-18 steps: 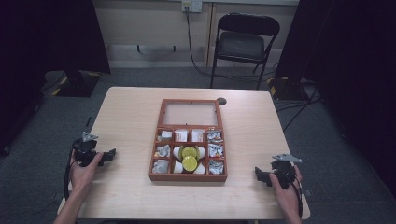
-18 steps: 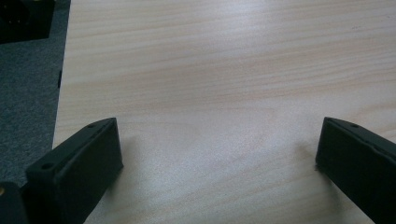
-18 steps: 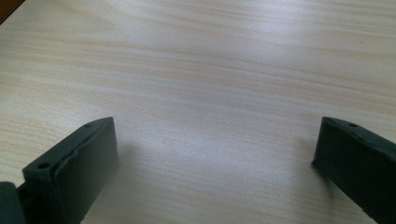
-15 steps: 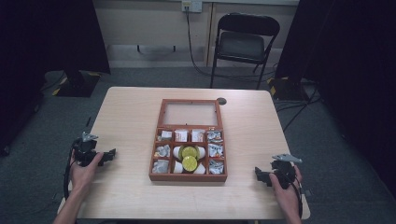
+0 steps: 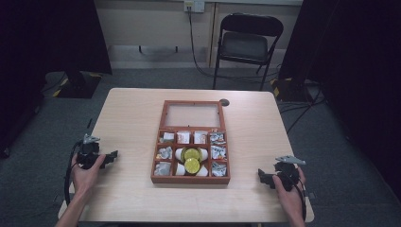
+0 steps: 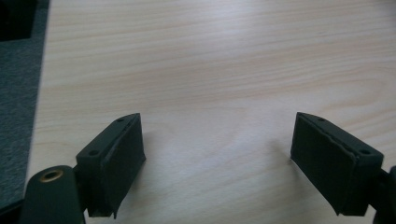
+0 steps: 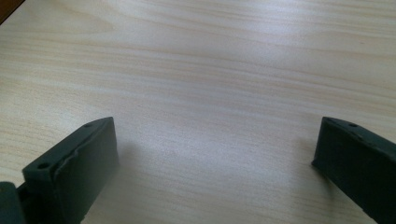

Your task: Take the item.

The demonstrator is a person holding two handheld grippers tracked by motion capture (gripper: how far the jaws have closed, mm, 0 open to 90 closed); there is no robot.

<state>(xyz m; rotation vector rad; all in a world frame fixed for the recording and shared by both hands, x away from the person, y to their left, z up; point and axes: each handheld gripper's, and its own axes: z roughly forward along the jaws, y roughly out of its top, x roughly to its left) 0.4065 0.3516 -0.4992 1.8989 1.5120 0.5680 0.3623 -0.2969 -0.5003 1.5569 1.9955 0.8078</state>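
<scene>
A reddish wooden box (image 5: 158,153) lies open in the middle of the light wood table (image 5: 132,113), its glass-paned lid (image 5: 192,115) folded back flat. Its compartments hold small wrapped packets (image 5: 216,152) and white cups with yellow-green lids (image 5: 191,165). My left gripper (image 5: 112,156) rests on the table near the left edge, held by a hand, open with bare wood between its jaws (image 6: 217,140). My right gripper (image 5: 261,176) rests near the front right corner, also open over bare wood (image 7: 215,154).
A black folding chair (image 5: 248,45) stands beyond the table's far edge. A small dark round disc (image 5: 223,102) lies on the table just behind the box. Cables run across the grey floor at right. Dark curtains flank the room.
</scene>
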